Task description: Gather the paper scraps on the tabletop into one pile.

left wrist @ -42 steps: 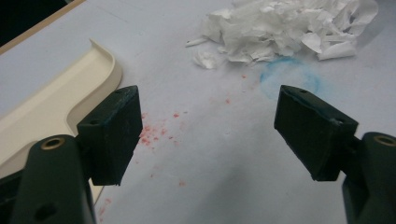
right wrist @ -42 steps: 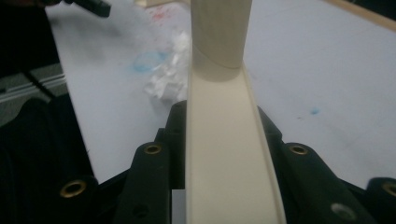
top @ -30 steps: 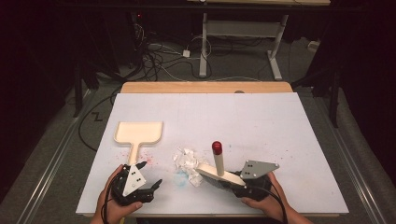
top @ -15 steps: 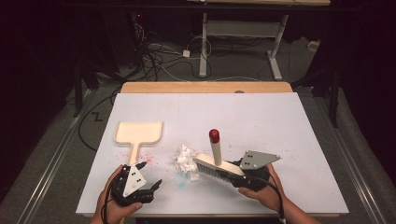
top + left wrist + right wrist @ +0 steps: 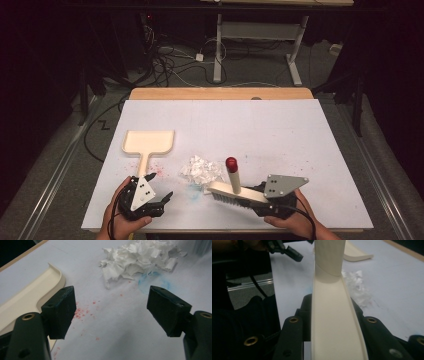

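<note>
From above, the right gripper (image 5: 260, 196) clamps the brush (image 5: 235, 190), crumpled paper (image 5: 201, 169) just beyond its bristles; the left gripper (image 5: 159, 200) gapes empty beside the dustpan (image 5: 149, 142). Along the left jaws, paper (image 5: 140, 257) lies ahead, dustpan (image 5: 30, 298) leftward; along the right jaws, the brush (image 5: 332, 315) sits pinched between them.

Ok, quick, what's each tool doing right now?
Left tool: open, holding nothing, above the table beside the dustpan.
Right tool: closed on the brush.
</note>
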Available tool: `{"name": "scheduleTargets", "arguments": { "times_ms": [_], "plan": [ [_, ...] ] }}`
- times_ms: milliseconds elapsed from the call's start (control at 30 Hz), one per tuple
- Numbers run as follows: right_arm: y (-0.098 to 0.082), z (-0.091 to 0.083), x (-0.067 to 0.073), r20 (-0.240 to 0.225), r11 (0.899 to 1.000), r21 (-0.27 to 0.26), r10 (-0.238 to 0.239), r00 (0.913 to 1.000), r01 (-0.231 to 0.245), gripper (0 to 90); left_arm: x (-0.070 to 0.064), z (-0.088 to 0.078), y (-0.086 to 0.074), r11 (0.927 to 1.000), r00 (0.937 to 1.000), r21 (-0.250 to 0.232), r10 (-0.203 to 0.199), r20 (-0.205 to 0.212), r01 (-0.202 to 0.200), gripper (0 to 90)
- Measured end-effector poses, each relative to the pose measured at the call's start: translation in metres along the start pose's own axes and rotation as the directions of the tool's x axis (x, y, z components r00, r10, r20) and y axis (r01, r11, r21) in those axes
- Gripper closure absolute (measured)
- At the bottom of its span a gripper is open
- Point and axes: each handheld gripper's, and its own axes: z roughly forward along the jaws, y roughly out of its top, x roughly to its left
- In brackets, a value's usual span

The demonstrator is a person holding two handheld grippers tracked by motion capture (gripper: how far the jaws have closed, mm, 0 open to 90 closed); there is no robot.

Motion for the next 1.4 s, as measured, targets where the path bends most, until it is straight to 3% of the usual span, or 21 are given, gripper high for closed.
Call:
{"name": "scheduleTargets", "arguments": {
  "times_ms": [133,167,200,233,400,500,667,700,767,800,900,967,1000,1067,1100,1267,1300,1400],
  "plan": [
    [-0.003,0.02,-0.002,0.014,0.999,0.032,-0.019,0.9997,0.019,67.9,0.0,0.0,0.0,1.0,1.0,-0.001,0.004,0.001,-0.004,22.3],
    [-0.001,0.032,-0.01,0.026,1.0,0.019,-0.009,0.9996,0.008,67.9,0.0,0.0,0.0,1.0,1.0,0.0,0.005,0.002,-0.005,22.3],
    [-0.001,0.032,-0.01,0.026,1.0,0.019,-0.009,0.9996,0.008,67.9,0.0,0.0,0.0,1.0,1.0,0.001,0.005,0.003,-0.005,22.3],
    [0.002,0.039,-0.015,0.057,1.0,0.008,-0.027,0.998,0.026,67.9,0.0,0.001,0.0,1.0,1.0,0.001,0.006,0.004,-0.006,22.3],
    [0.009,0.045,-0.022,0.08,0.999,-0.038,-0.016,0.9966,0.02,67.9,0.0,0.001,-0.001,1.0,1.0,0.003,0.005,0.005,-0.005,22.3],
    [0.012,0.031,-0.027,0.094,0.996,-0.091,0.007,0.9955,0.002,67.9,0.0,0.0,-0.002,1.0,1.0,0.003,0.006,0.003,-0.006,22.3],
    [0.009,0.007,-0.031,0.123,0.995,-0.104,0.022,0.9922,-0.009,67.8,0.0,-0.002,-0.002,1.0,1.0,-0.004,0.0,-0.001,0.0,22.3],
    [0.005,-0.005,-0.031,0.144,0.995,-0.101,0.03,0.9891,-0.015,67.7,0.0,-0.002,-0.002,1.0,1.0,-0.003,0.0,-0.001,0.0,22.3],
    [0.003,-0.011,-0.031,0.149,0.995,-0.1,0.035,0.9883,-0.021,67.7,0.0,-0.001,-0.001,1.0,1.0,-0.003,0.001,-0.002,-0.001,22.3],
    [-0.001,-0.022,-0.031,0.179,0.994,-0.099,0.061,0.9819,-0.043,67.8,0.0,-0.001,-0.001,1.0,1.0,-0.002,0.001,-0.001,-0.001,22.3],
    [-0.007,-0.029,-0.033,0.2,0.993,-0.095,0.088,0.9758,-0.07,67.8,-0.001,0.0,0.0,1.0,1.0,0.002,0.006,0.002,-0.006,22.3],
    [-0.018,-0.03,-0.034,0.237,0.995,-0.049,0.095,0.9668,-0.086,67.8,-0.001,0.001,0.0,1.0,1.0,0.004,0.009,0.004,-0.009,22.3],
    [-0.018,-0.03,-0.034,0.237,0.995,-0.049,0.095,0.9668,-0.086,67.8,-0.002,0.001,0.0,0.9999,0.9999,0.003,0.009,0.006,-0.009,22.3],
    [-0.023,-0.025,-0.033,0.249,0.995,-0.018,0.102,0.9632,-0.101,67.8,-0.002,0.002,0.001,0.9999,0.9999,0.006,0.01,0.008,-0.01,22.3],
    [-0.026,-0.016,-0.032,0.239,0.995,0.002,0.1,0.9659,-0.103,67.8,-0.002,0.003,0.001,0.9999,0.9999,0.007,0.011,0.008,-0.011,22.3],
    [-0.023,0.007,-0.028,0.214,0.995,-0.008,0.101,0.9715,-0.101,67.9,-0.002,0.004,0.002,0.9999,0.9998,0.005,0.015,0.015,-0.015,22.3],
    [-0.017,0.023,-0.026,0.201,0.996,-0.008,0.092,0.9752,-0.092,67.9,-0.002,0.004,0.002,0.9998,0.9998,0.006,0.017,0.014,-0.017,22.3],
    [-0.011,0.038,-0.023,0.214,0.997,-0.009,0.076,0.9738,-0.076,67.9,-0.001,0.004,0.002,0.9999,0.9998,0.004,0.013,0.015,-0.013,22.3]
  ]
}}
